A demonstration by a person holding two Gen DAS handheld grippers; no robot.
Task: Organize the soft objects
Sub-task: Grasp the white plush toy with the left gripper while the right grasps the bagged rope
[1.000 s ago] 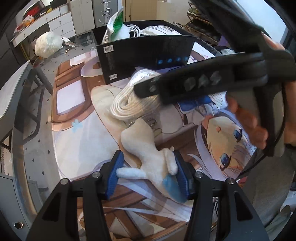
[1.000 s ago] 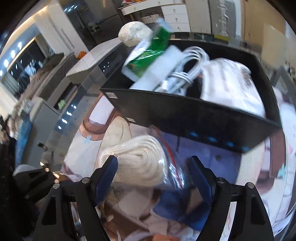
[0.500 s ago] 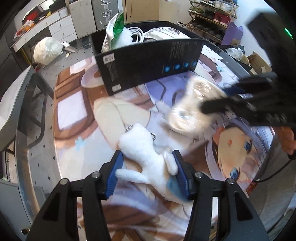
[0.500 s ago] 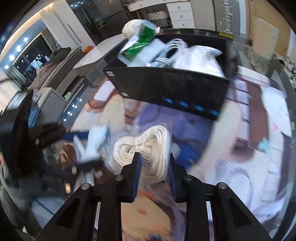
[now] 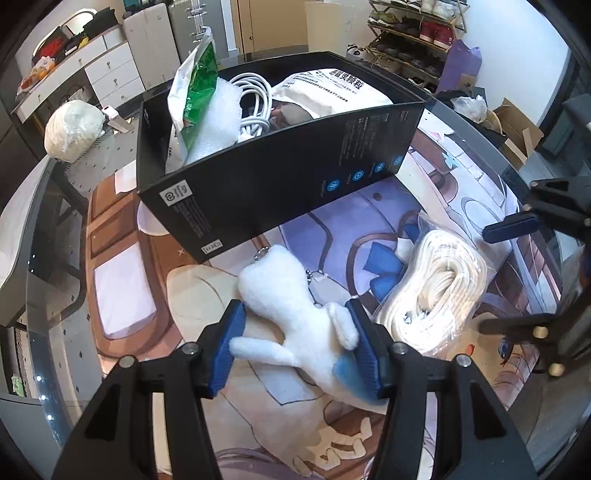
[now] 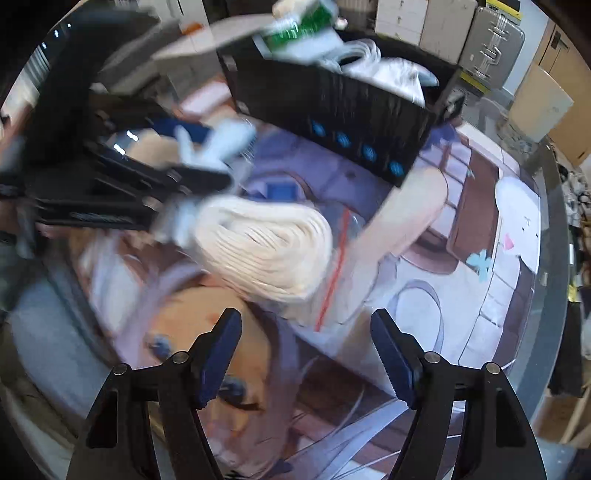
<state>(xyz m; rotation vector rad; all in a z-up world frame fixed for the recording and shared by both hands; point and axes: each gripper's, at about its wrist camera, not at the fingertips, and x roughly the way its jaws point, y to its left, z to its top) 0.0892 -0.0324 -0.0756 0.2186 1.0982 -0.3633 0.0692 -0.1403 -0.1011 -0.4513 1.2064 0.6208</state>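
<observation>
A white plush toy lies on the printed mat in front of the black box. My left gripper has its blue pads against both sides of the plush, and its jaws are opening slightly. To the right lies a clear bag of cream rope, alone on the mat. My right gripper hovers just short of the rope bag; its jaws are opening wide with nothing between them. The right wrist view is blurred and shows the plush and the box beyond.
The box holds a green-and-white pouch, a coiled white cable and a printed white bag. The mat covers a round glass table. A white bundle sits on a counter at back left, a shoe rack at back right.
The right gripper shut on the rope bag, carried it rightward across the mat, then let go and opened. The left gripper, with the plush, moved closer to the box.
</observation>
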